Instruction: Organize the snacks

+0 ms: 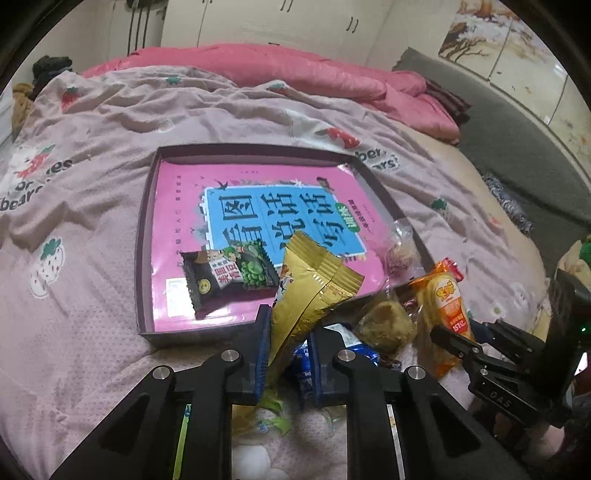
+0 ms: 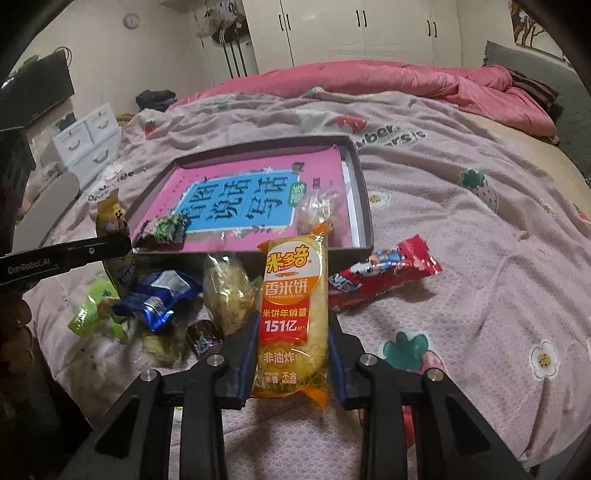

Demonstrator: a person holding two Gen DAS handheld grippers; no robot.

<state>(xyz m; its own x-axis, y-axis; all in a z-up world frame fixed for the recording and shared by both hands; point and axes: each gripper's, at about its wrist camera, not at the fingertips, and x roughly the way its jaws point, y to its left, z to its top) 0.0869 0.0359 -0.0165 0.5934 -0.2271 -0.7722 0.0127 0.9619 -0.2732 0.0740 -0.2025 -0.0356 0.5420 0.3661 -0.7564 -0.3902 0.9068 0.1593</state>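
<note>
Both grippers pinch snacks just short of the shallow box. Left gripper clamps one gold packet; right gripper clamps one yellow rice-cracker pack reading "香米饼" and "151亿". One dark green-bean packet lies on the pink book inside the box. Only the right view shows the red wrapper beside the box.

Strawberry-print quilt, rumpled pink duvet behind — white wardrobe, white drawer unit, round wall clock
</note>
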